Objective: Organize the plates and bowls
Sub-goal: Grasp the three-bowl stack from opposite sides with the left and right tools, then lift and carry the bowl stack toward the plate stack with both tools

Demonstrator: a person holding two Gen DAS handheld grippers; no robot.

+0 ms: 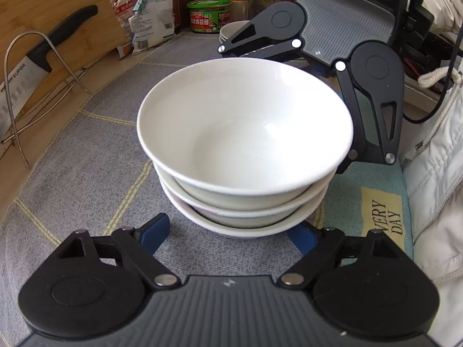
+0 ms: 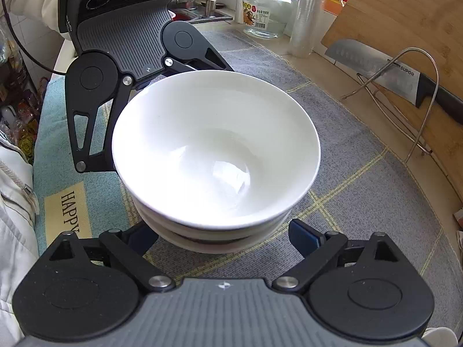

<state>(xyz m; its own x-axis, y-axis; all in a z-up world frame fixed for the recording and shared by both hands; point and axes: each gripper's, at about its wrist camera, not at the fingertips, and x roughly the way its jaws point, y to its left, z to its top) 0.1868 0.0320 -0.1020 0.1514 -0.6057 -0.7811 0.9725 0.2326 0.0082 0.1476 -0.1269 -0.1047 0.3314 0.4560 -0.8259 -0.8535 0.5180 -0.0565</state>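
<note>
Stack of three white bowls (image 1: 246,156) nested on grey checked mat (image 1: 86,156), mid-counter, teal "HAPPY EVERY DAY" cloth (image 1: 376,202) alongside. Left gripper (image 1: 231,232) low at near side of stack, blue pads (image 1: 153,231) spread either side of bottom bowl, no contact visible. Right gripper (image 2: 225,235) opposite, pads (image 2: 303,235) likewise spread around base, apart from the porcelain as far as can be told. Likely step: two-sided lift of whole stack. Best done by closing both evenly under lowest rim, keeping grippers level, raising together; uneven squeeze risks tipping top bowl. Knife (image 1: 52,49) on wire rack (image 1: 23,92) well apart.
</note>
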